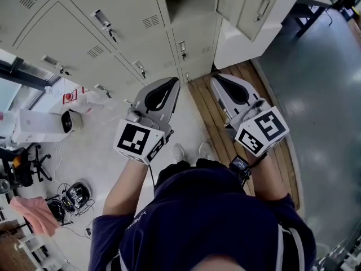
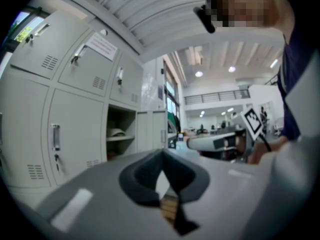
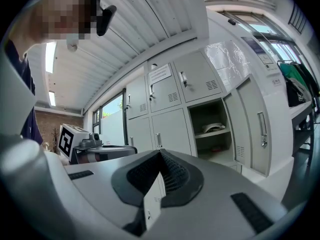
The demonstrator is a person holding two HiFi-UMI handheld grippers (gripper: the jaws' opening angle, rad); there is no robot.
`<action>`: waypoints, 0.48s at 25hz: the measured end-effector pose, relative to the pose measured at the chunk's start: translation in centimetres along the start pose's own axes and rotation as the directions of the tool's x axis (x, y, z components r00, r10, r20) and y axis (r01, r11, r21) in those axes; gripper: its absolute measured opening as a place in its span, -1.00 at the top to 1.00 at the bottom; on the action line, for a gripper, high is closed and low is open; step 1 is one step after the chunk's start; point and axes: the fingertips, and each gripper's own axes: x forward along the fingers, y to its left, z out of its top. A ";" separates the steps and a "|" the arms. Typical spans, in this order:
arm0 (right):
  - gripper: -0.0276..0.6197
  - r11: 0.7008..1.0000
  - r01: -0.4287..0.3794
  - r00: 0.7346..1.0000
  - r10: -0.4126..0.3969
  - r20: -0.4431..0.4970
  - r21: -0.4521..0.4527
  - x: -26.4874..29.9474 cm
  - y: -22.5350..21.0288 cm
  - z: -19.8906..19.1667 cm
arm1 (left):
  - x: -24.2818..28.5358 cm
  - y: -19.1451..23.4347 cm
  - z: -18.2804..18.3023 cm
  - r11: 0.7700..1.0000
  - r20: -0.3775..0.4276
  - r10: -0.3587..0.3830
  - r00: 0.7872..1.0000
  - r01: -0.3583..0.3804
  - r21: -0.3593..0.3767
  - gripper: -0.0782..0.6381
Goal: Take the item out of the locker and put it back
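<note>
Two tools are pointing side by side at a wall of pale lockers (image 1: 113, 16), a narrow bare gap running between them. The left tool (image 1: 172, 82) is sitting with its jaws closed tip to tip and nothing in them. The right tool (image 1: 217, 79) is closed and empty in the same way, and its own view is showing the tips meeting.

One open compartment (image 3: 206, 115) is facing both tools, well apart from them, with nothing standing in the way. Inside it a pale, cap-like item (image 3: 214, 127) is lying on the shelf (image 3: 220, 132), back from the front edge. A door with a long handle (image 3: 261, 129) is standing just right of the opening; whether it belongs to that compartment is unclear. The neighbouring doors on the left are lying flush and closed.

Underfoot, pale floor (image 1: 186, 126) is running bare from the person's shoes (image 1: 179, 151) up to the locker base. A strip of wooden planks (image 1: 248, 75) is edging it on the right. On the left, a white box (image 1: 36, 126), an office chair (image 1: 22, 168) and a tangle of cables (image 1: 70, 196) are crowding the floor, well apart from both tools.
</note>
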 end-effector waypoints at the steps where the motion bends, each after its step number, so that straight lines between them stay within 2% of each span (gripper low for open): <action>1: 0.90 1.000 0.001 1.000 -0.001 -0.001 0.000 0.1 0.1 -0.1 | -0.1 0.1 0.0 1.000 0.000 -0.001 1.000 0.001 0.000 0.77; 12: 0.90 1.000 0.003 1.000 -0.003 -0.009 0.001 0.2 0.4 -0.3 | -0.4 0.1 0.0 1.000 0.006 -0.006 1.000 0.006 -0.005 0.77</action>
